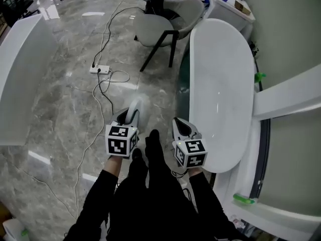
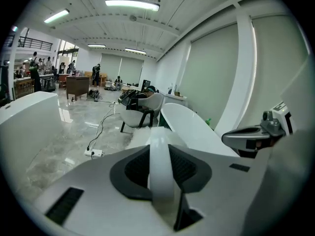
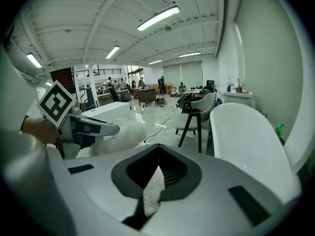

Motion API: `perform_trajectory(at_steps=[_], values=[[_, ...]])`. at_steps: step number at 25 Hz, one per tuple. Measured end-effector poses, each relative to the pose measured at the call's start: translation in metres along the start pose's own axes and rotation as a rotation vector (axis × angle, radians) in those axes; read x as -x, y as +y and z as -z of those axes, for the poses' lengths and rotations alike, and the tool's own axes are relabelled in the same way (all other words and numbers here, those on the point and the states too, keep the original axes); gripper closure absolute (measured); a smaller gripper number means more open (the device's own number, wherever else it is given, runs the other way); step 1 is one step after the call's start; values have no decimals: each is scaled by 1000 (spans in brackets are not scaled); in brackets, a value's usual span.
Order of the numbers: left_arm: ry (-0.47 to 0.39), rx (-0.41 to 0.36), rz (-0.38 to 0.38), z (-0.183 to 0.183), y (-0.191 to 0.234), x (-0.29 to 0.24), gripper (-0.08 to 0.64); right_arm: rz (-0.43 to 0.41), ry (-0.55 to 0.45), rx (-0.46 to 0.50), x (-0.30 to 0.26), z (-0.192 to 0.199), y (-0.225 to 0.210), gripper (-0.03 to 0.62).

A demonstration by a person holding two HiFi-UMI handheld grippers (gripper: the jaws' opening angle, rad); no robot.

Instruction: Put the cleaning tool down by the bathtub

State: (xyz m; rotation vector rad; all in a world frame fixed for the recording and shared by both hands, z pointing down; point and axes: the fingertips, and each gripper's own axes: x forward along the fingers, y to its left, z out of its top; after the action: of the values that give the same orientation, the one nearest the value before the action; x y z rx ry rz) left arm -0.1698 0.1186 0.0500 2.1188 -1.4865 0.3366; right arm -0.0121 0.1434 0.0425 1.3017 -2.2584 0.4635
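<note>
White cleaning tool (image 2: 160,168) tight between the fingers (image 2: 188,168), bathtub (image 2: 197,132) beyond.

Bright, even light falls from long white ceiling tube lamps (image 2: 132,4), which glare as pale streaks on the glossy grey marble floor (image 1: 60,79). Shadows are soft. Both gripper views bend strongly and have black corners. Just ahead of the left claw (image 1: 129,117), the fluffy white cleaning tool (image 1: 139,103) looks smeared.

Grey marble floor (image 1: 60,84), grey chair (image 1: 160,26), ceiling strip lights (image 2: 132,4).
</note>
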Motion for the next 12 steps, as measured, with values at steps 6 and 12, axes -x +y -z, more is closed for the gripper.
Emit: perform_trajectory(at_steps=[6, 12], values=[[54, -21, -20, 10, 21, -57, 462, 26, 36, -41, -43, 16, -30, 592], [80, -61, -15, 24, 31, -131, 462, 81, 76, -92, -96, 48, -76, 592]])
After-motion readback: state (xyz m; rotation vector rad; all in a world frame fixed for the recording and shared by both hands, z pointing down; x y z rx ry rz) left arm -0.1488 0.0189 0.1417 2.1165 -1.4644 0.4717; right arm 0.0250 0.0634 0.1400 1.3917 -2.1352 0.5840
